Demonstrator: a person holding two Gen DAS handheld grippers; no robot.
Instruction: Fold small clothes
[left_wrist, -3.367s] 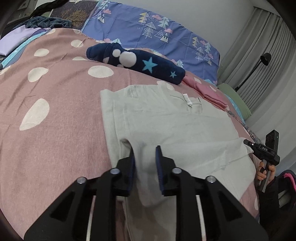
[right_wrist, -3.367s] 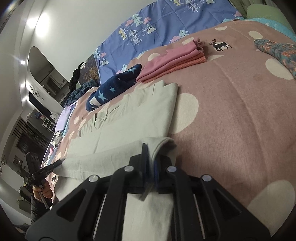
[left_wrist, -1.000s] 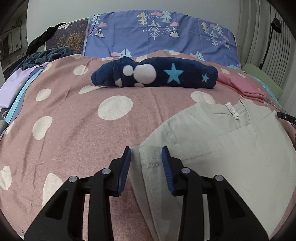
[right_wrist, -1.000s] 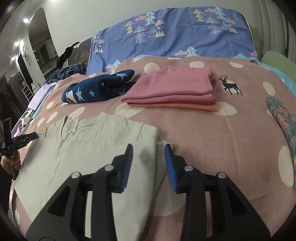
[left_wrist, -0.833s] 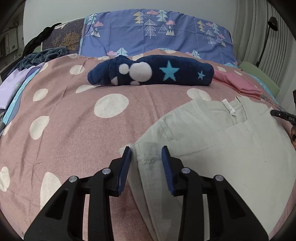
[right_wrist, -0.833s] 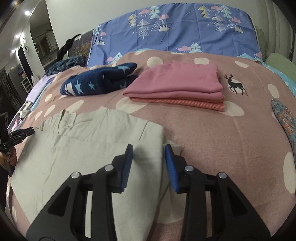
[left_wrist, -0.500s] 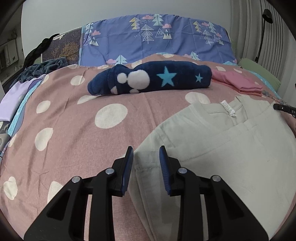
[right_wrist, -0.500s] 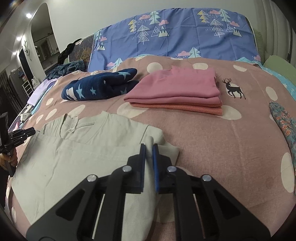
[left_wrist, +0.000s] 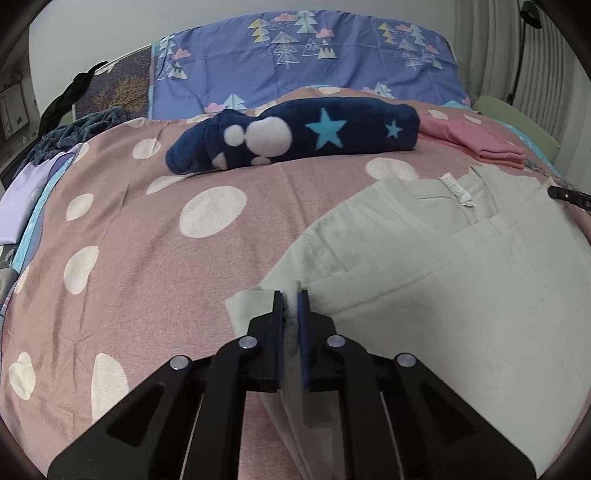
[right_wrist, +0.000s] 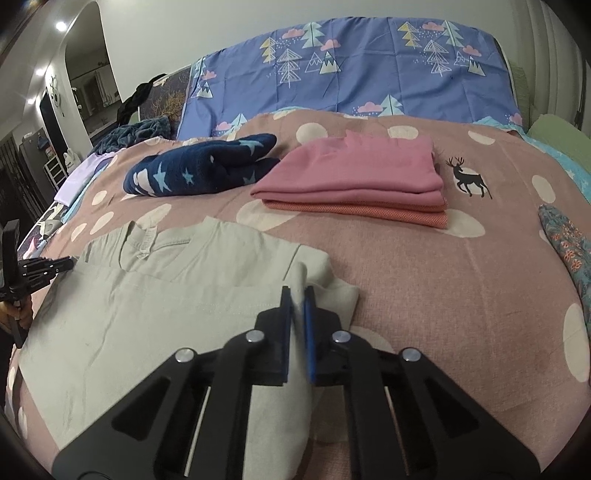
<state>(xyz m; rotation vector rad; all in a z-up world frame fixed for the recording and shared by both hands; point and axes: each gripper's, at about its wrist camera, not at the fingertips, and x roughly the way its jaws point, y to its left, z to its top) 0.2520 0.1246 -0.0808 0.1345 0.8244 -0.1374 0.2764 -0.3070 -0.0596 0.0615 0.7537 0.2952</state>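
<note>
A pale grey-green garment (left_wrist: 443, 280) lies partly folded on the pink dotted bedspread (left_wrist: 147, 240); it also shows in the right wrist view (right_wrist: 155, 302). My left gripper (left_wrist: 291, 299) is shut on the garment's left edge, cloth pinched up between the jaws. My right gripper (right_wrist: 297, 295) is shut on the garment's right edge near its corner. The left gripper also shows at the left edge of the right wrist view (right_wrist: 55, 267), and the tip of the right gripper at the right edge of the left wrist view (left_wrist: 565, 194).
A folded navy star blanket (left_wrist: 295, 136) and a stack of folded pink clothes (right_wrist: 354, 181) lie behind the garment. A patterned cloth (right_wrist: 569, 243) lies at the right. A blue tree-print pillow (right_wrist: 351, 70) stands at the head of the bed.
Both grippers were open over the garment's side edges a second ago. Both have closed on the cloth, the right one first, then the left.
</note>
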